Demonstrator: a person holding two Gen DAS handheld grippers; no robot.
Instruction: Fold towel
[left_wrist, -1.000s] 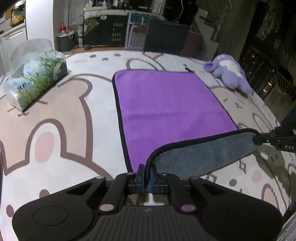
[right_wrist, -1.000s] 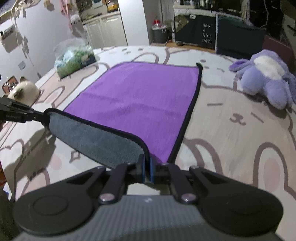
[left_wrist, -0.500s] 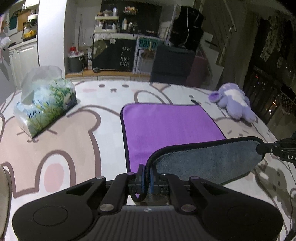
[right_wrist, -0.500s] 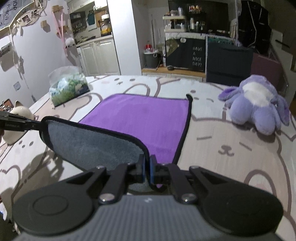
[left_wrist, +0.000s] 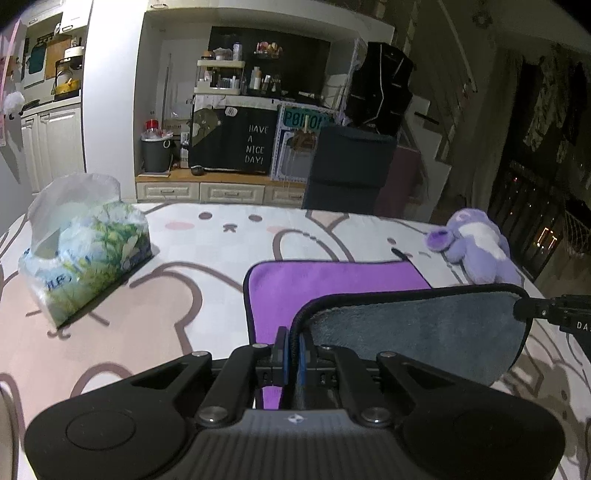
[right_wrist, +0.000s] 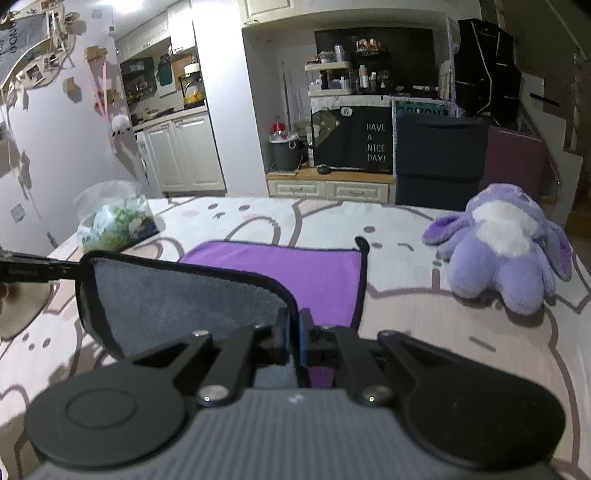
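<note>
- While the far part of the purple towel (left_wrist: 332, 280) lies flat on the bear-print tabletop (left_wrist: 155, 306), its near edge is raised, grey underside showing, so I judge the first fold begun, not landed.
- The left gripper (left_wrist: 291, 354) has its fingers narrow, pinching the near-left corner; the right gripper (right_wrist: 293, 338) likewise pinches the near-right corner.
- Left to do: carry that edge over to the far edge, lay it down, let go.
- The right view shows the plush toy (right_wrist: 502, 247) whole; the left view shows the tissue pack (left_wrist: 88, 251) closer and clearer.
</note>
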